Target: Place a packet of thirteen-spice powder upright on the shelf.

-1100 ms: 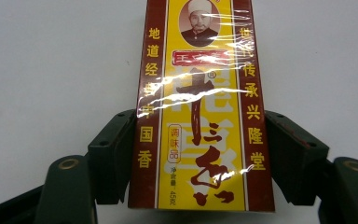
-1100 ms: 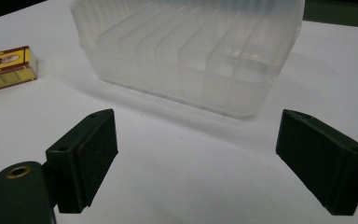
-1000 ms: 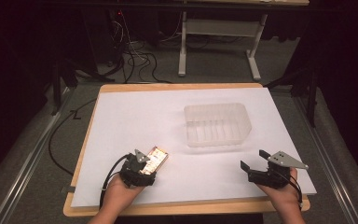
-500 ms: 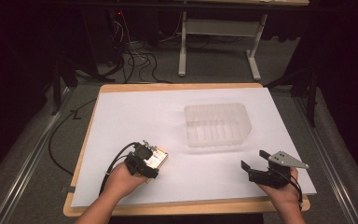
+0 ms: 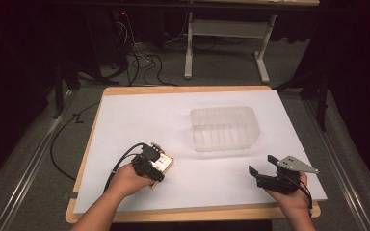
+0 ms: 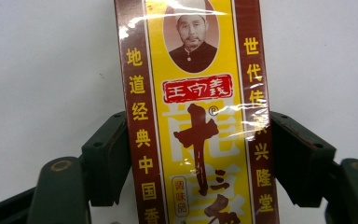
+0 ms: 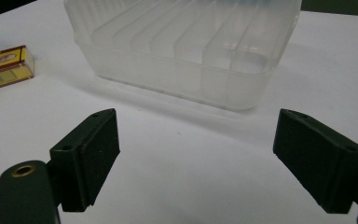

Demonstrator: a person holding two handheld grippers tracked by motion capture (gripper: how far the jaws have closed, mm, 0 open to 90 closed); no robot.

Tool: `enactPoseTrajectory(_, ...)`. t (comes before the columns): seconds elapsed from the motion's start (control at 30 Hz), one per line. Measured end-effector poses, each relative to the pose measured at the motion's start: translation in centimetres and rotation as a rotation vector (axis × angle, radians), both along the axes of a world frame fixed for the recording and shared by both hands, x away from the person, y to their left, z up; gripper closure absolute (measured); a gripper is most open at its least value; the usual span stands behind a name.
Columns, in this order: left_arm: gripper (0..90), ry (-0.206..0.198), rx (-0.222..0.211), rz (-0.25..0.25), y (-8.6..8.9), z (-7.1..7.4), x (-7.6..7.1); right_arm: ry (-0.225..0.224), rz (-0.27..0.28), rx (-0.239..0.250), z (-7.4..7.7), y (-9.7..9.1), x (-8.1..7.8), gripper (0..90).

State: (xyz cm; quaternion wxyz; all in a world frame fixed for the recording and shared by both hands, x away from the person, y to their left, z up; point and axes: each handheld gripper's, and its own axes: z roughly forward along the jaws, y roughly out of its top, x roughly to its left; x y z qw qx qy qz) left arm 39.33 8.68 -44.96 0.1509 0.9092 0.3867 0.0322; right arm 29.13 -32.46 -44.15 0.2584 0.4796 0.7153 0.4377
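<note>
Lab (floor cables point(image 5: 139, 60), paper-covered table point(image 5: 139, 120))

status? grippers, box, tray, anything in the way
Left gripper shut on box, low over the table. Right gripper open, empty, facing tray. Tray empty. Nothing between box and tray.

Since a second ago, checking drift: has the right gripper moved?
No. The right gripper stays by the table's near right corner, equally far from the clear plastic tray.

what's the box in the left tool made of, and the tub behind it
The box looks like printed cardboard under a glossy clear film: glare streaks and a wrinkled film edge show along its right side. The tub seems thin translucent plastic, milky and slightly matte, with moulded ribs showing through its walls.
</note>
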Motion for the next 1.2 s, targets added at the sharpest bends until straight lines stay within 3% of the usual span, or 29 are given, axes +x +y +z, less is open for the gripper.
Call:
enactPoseTrajectory(0.27, 31.9, -0.029, 0.012, -0.013, 0.1, 0.1, -0.2, 0.002, -0.006, 0.003, 0.0, -0.1, 0.0, 15.1)
enactPoseTrajectory(0.43, 32.1, -0.063, -0.002, -0.017, 0.2, 0.5, -0.6, -0.005, -0.009, 0.001, 0.0, -0.1, 0.0, 15.2)
enactPoseTrajectory(0.6, 32.0, -0.108, -0.056, -0.015, 0.6, 1.0, -1.1, -0.008, -0.007, -0.004, 0.0, -0.1, 0.0, 15.3)
enactPoseTrajectory(0.9, 32.0, -0.194, -0.205, -0.018, 1.3, 1.0, -2.1, -0.005, 0.0, -0.006, -0.1, 0.0, 0.0, 15.3)
enactPoseTrajectory(1.2, 32.1, -0.276, -0.286, -0.011, 1.6, 0.7, -2.8, -0.008, 0.01, -0.011, -0.2, 0.1, 0.0, 15.4)
